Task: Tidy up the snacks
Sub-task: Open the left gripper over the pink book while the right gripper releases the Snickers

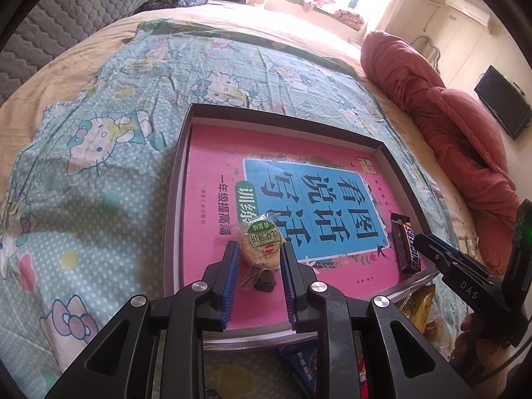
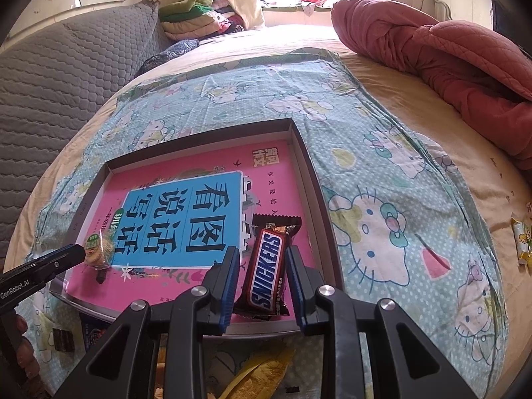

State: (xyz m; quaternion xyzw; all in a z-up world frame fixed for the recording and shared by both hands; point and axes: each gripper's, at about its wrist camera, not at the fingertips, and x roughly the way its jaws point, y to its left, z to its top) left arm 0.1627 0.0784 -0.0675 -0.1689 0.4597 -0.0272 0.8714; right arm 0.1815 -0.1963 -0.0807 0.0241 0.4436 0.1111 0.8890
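A shallow box [image 1: 186, 153] [image 2: 301, 153] with a pink book cover inside lies on the bed. In the left wrist view, my left gripper [image 1: 261, 249] is open around a wrapped round cracker [image 1: 262, 244] that rests on the pink cover. The fingers stand a little apart from the cracker. In the right wrist view, my right gripper [image 2: 262, 254] is open around a Snickers bar [image 2: 267, 266] lying in the box's near right part. The Snickers bar [image 1: 405, 247] and right gripper [image 1: 442, 252] also show in the left wrist view. The cracker [image 2: 98, 249] shows in the right wrist view.
The box sits on a Hello Kitty cloth [image 1: 99, 173] over a beige bed. A red quilt [image 2: 432, 56] lies at the right. Loose snack packets lie near the box's front edge [image 2: 262, 365] and at the far right [image 2: 522, 239]. A grey quilted headboard [image 2: 50, 76] is at the left.
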